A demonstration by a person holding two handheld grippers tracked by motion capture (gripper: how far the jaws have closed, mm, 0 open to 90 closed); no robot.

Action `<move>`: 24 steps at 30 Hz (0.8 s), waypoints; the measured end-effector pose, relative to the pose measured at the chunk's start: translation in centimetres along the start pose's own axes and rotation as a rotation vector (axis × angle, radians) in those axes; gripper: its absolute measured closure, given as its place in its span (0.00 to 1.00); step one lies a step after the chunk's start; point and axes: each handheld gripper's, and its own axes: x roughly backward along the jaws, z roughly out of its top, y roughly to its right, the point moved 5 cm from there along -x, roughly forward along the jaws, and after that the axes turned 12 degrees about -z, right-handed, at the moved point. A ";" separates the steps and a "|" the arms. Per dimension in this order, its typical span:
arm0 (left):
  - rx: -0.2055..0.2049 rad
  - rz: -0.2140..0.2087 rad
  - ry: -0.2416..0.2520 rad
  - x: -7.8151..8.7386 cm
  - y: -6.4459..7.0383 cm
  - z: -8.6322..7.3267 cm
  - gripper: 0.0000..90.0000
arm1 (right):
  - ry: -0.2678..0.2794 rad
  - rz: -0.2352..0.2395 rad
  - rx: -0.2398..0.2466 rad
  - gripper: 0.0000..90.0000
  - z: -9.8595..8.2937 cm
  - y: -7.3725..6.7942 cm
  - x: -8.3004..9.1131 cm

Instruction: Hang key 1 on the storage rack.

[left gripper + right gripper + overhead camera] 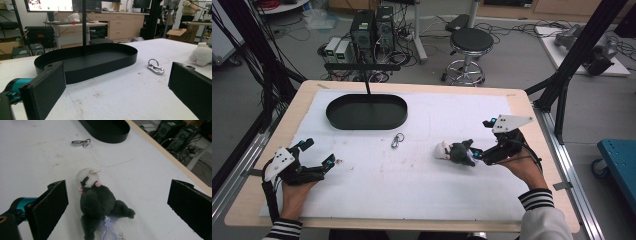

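Fingers of the right gripper (117, 212) stand spread wide, one to either side of a small plush toy (98, 203) without touching it. From the high view, that right gripper (474, 153) sits at the right half of the counter (522, 100), held by a hand in a striped cuff, with the plush toy (454, 151) lying just at its tips. The toy has a dark grey body and a white head; it lies flat on the white sheet (412, 175) that covers the counter, head pointing away from the gripper. A pale purple clip (108, 227) hangs off its near end, resting on the sheet.

Over on the left side, the left gripper (319, 155) is also spread apart and holds nothing; in its own view the left gripper (117, 92) has bare sheet between its two black pads.

A small metal carabiner (397, 140) lies on the sheet near the middle, well apart from both grippers and between the toy and a black oval tray (367, 111). The tray rests toward the far edge of the counter. A thin black post rises from behind it.
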 end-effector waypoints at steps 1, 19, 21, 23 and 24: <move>0.000 0.000 0.000 0.0 0.0 0.0 0.02 | -0.013 0.007 0.010 0.03 0.1 0.0 -0.2; -0.005 0.001 -0.007 0.0 0.0 0.0 0.02 | -0.201 0.147 0.157 0.03 0.2 -0.2 -4.7; -0.006 0.000 -0.009 0.0 0.0 0.0 0.02 | -0.221 0.161 0.168 0.03 -0.1 -0.3 -5.1; -0.007 0.000 -0.009 0.0 0.0 0.0 0.02 | -0.243 0.172 0.186 0.03 -0.4 -0.5 -5.5; -0.007 0.000 -0.009 0.0 0.0 0.0 0.02 | -0.251 0.181 0.193 0.03 -0.5 -0.6 -5.6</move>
